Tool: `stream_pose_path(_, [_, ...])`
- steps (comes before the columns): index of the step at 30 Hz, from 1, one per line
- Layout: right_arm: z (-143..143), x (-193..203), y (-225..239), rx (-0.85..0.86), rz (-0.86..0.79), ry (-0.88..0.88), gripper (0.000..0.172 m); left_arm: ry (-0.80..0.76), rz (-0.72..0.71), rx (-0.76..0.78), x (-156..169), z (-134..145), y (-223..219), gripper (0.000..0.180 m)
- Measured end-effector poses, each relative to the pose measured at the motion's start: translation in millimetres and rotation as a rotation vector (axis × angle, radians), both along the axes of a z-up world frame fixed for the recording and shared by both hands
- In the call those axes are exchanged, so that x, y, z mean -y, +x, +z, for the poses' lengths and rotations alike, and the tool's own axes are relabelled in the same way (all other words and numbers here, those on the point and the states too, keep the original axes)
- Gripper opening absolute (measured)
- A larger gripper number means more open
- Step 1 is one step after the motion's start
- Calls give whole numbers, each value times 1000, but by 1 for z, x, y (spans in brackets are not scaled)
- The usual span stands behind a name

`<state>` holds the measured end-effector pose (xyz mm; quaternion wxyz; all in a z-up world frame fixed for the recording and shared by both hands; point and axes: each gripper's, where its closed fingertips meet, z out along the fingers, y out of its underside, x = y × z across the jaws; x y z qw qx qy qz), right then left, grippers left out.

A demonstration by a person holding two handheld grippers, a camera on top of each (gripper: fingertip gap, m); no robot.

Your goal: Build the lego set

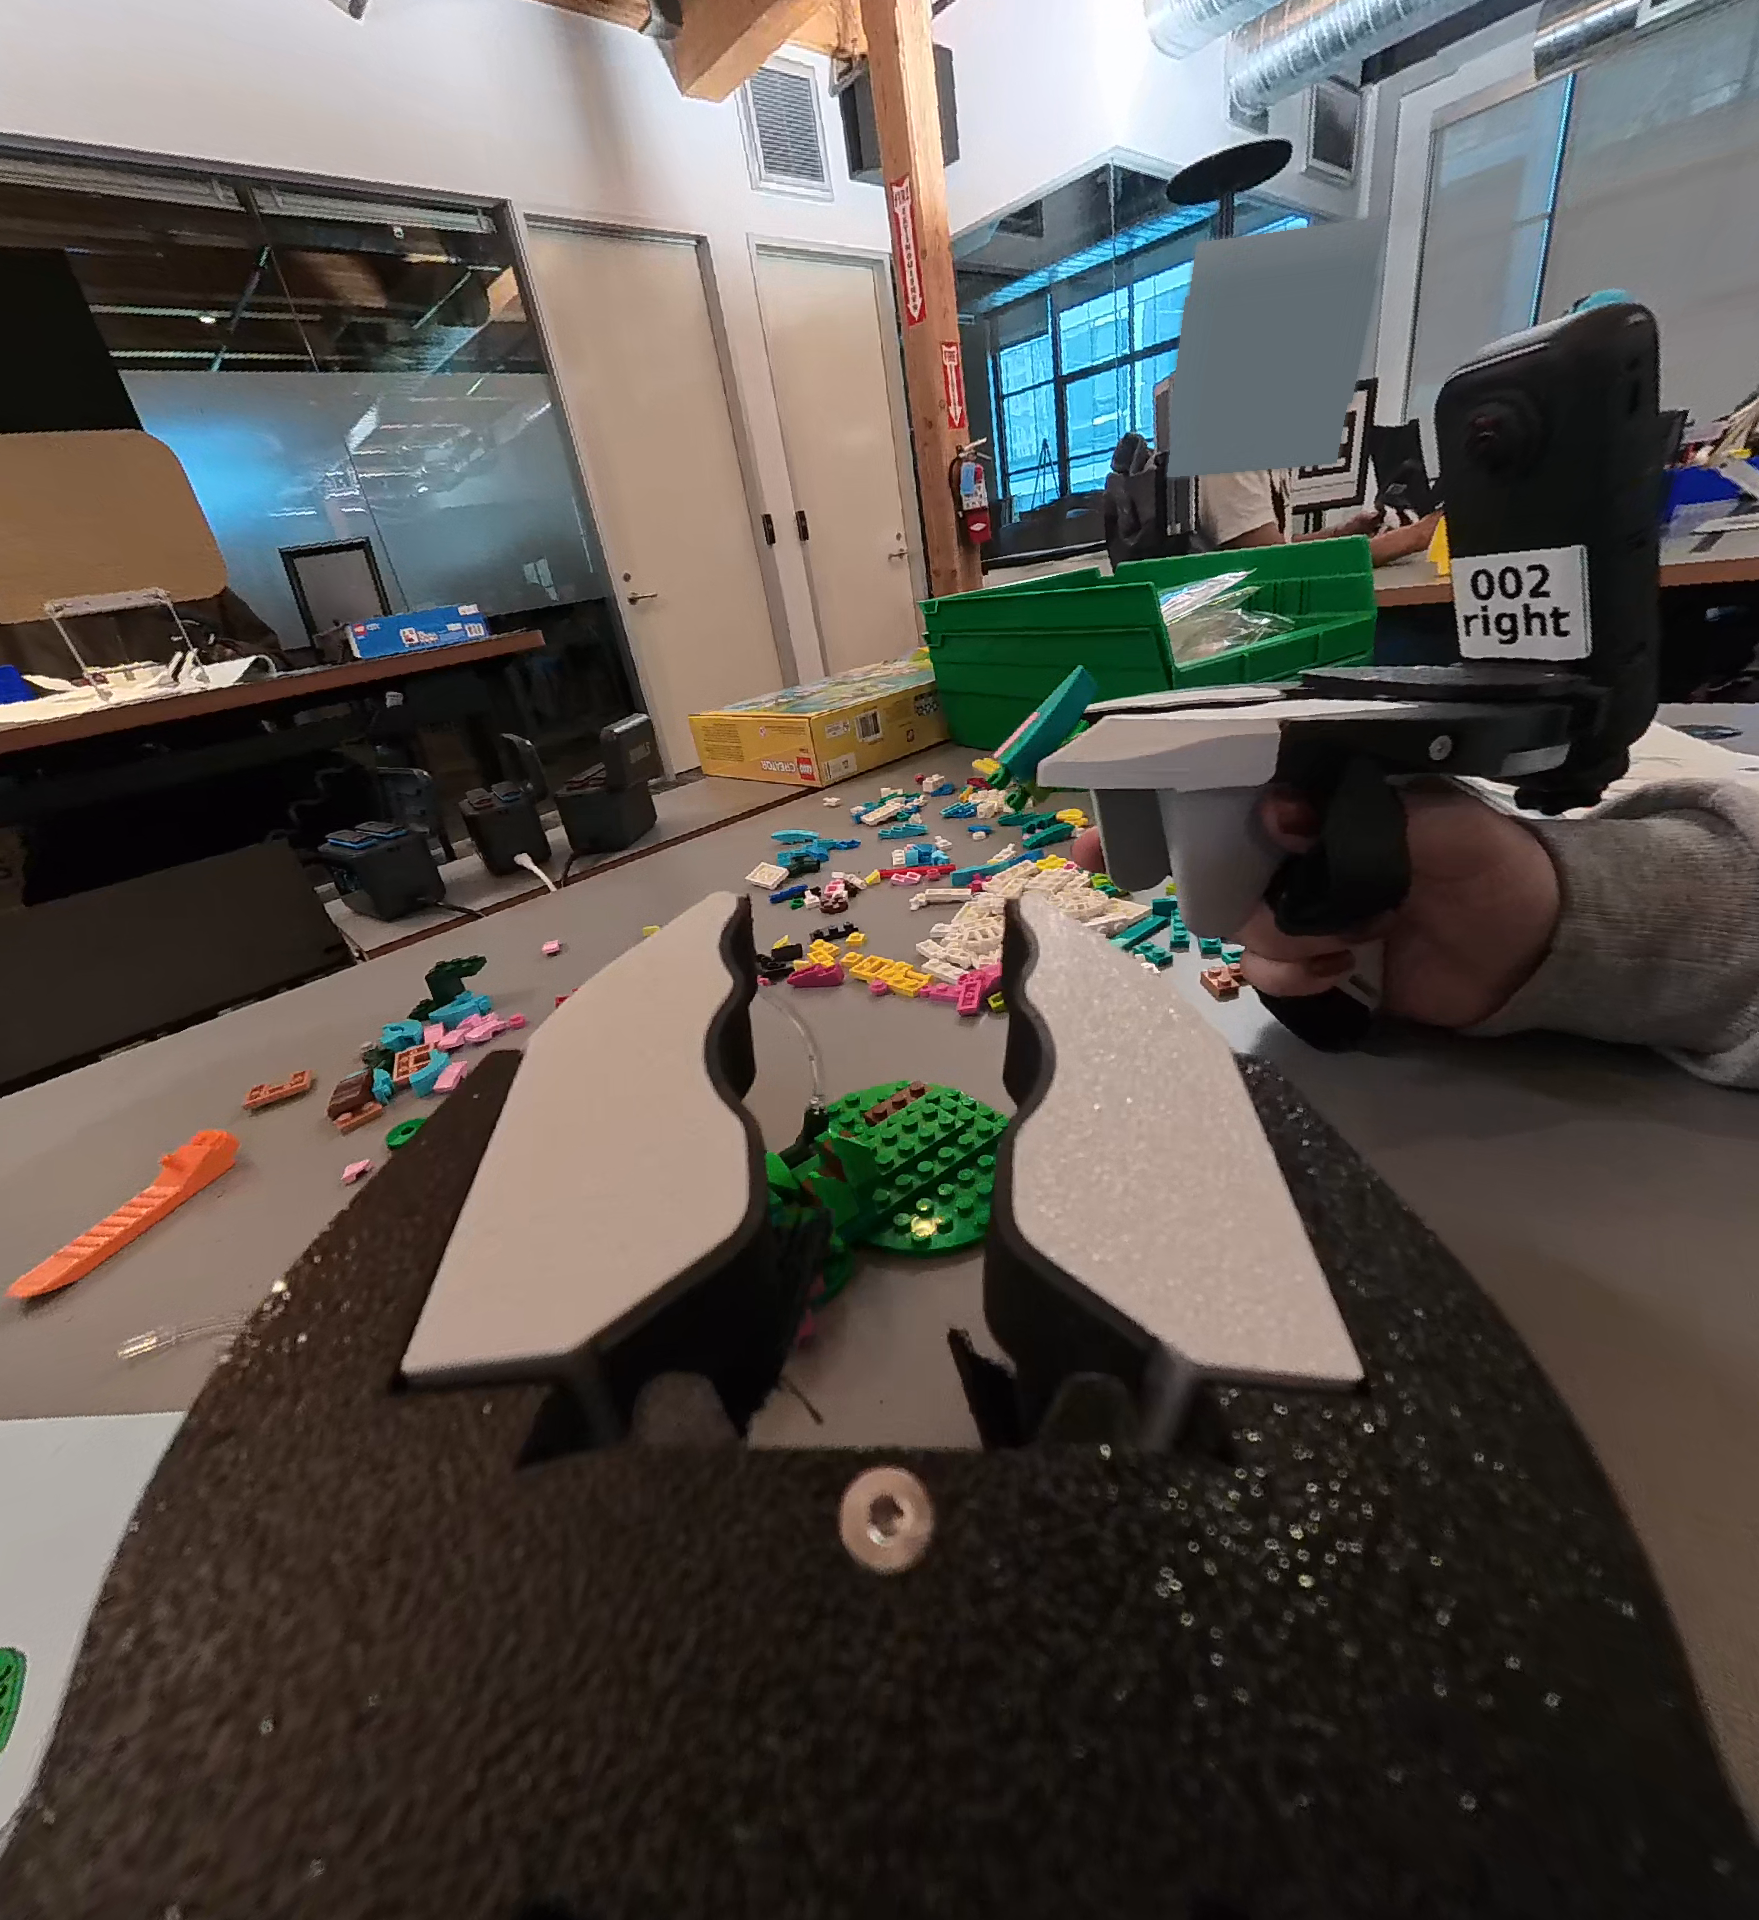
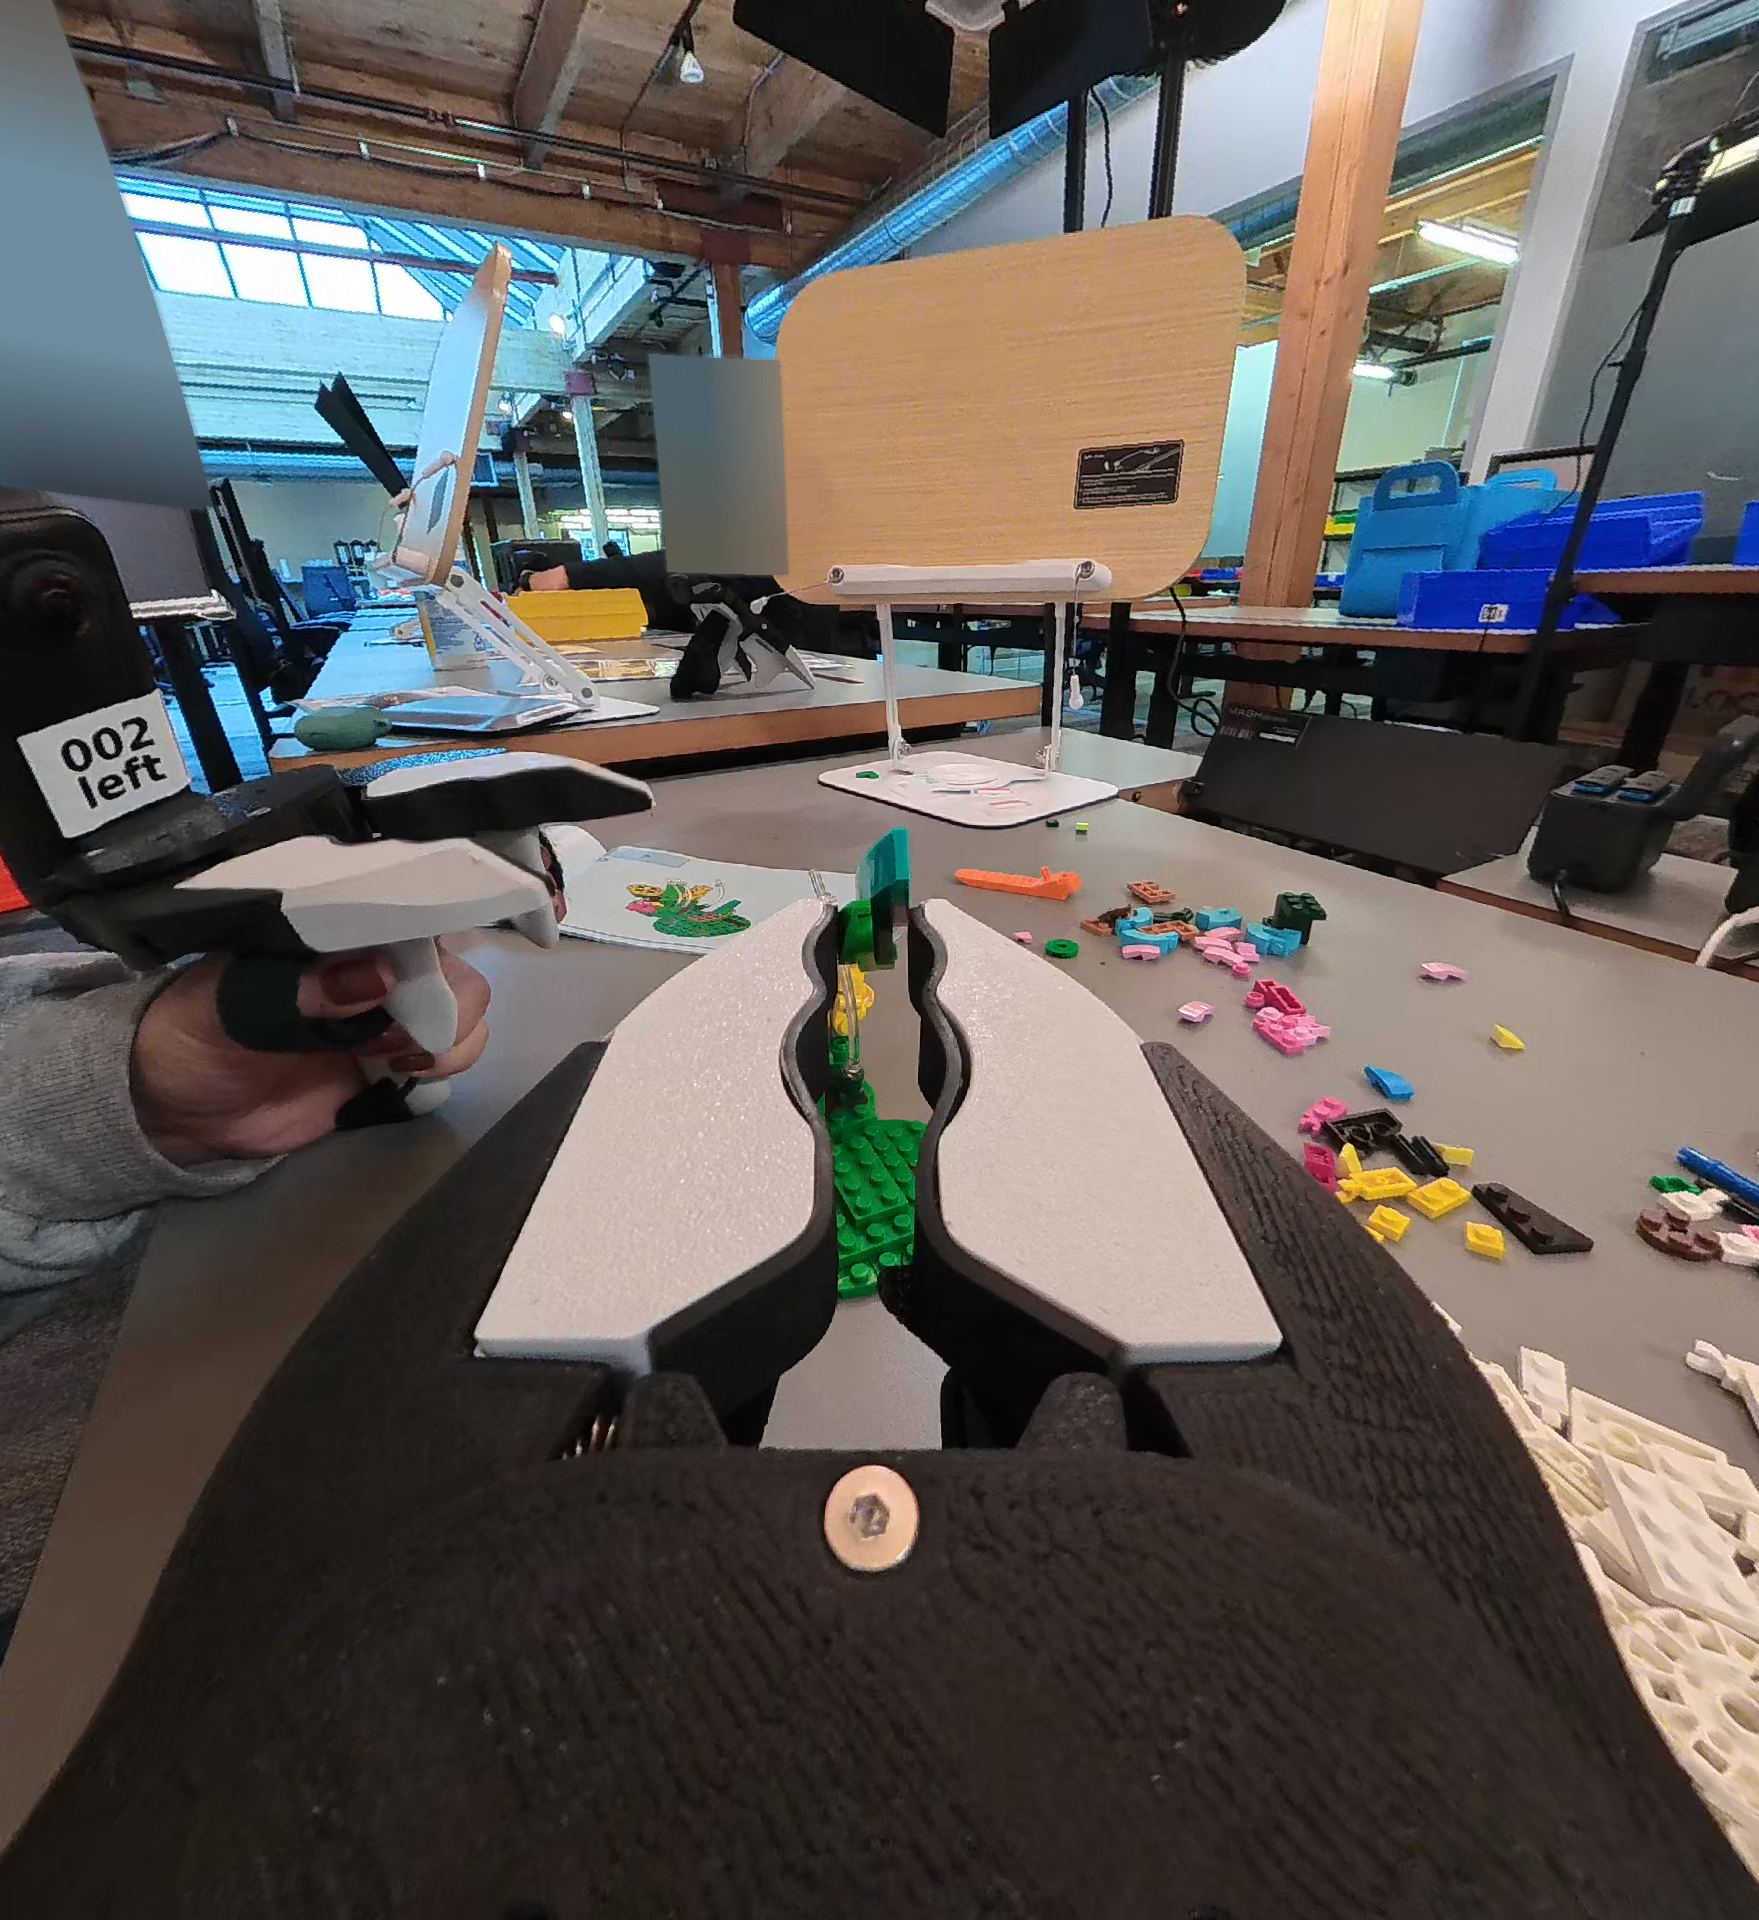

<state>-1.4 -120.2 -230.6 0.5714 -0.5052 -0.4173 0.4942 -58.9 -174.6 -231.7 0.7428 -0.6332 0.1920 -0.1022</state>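
Right gripper (image 2: 870, 920) pinches a teal-and-green brick piece (image 2: 880, 894) above the green brick model (image 2: 875, 1184); left gripper (image 1: 880, 935) stands wide, straddling the model without pressing it.

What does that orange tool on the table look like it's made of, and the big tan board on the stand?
Orange tool: likely moulded plastic, uniform colour with a soft sheen and ridged edge. Tan board: looks like wood or wood-look laminate, matte, with fine horizontal grain lines; which one is unclear.
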Motion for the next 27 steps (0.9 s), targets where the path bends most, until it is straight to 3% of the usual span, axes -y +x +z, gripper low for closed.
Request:
stream_pose_path(6, [0, 0, 0, 0, 1, 2, 10, 3, 4, 17, 0, 1, -2, 45])
stream_pose_path(14, [-1, 1, 0, 3, 5, 2, 10, 37, -4, -126, 4, -2, 14, 44])
stream_pose_path(27, [-1, 1, 0, 5, 7, 4, 10, 18, 4, -96, 2, -4, 11, 43])
